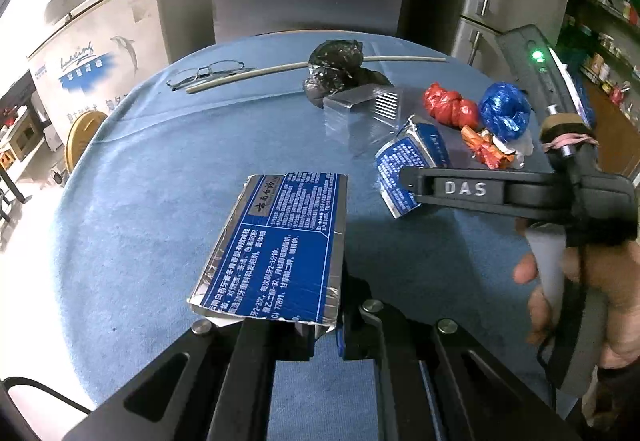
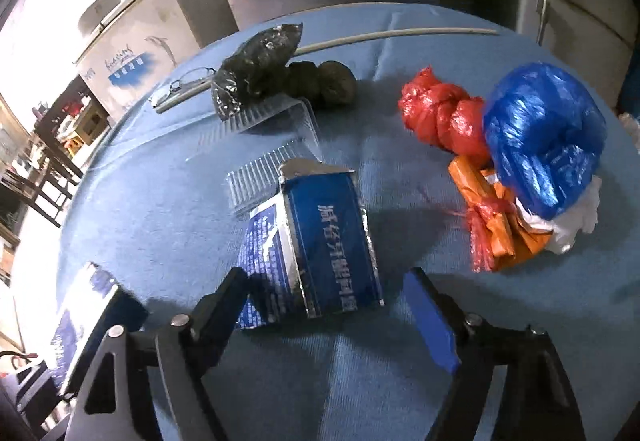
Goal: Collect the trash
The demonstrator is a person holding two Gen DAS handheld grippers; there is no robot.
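While the left gripper point(image 1: 316, 333) is clamped on the near edge of a flattened blue-and-silver toothpaste carton point(image 1: 276, 245), the right gripper point(image 2: 332, 305) stands with its jaws wide apart over a second, crumpled blue carton point(image 2: 320, 241) on the blue tablecloth point(image 2: 168, 225). That carton lies between the two fingers, nearer the left one, with neither pad pressing on it.

Judged risks from this position:

- Off-centre closure. Because the crumpled carton sits nearer one finger, closing may push it sideways or rotate it out of the jaws instead of pinching it.
- Collapse under load. The carton is already torn and folded, so the pads may crush it and catch only a loose flap, which could tear free on lifting.
- Cloth pickup. With the jaws angled steeply downward, the fingertips may snag the tablecloth and drag nearby items.
- Neighbour contact. A clear plastic clamshell point(image 2: 276, 145) touches the carton's far side and may be pulled along.
- Held-carton slip. The left grip covers only one edge, so the flat carton may droop or slide out.
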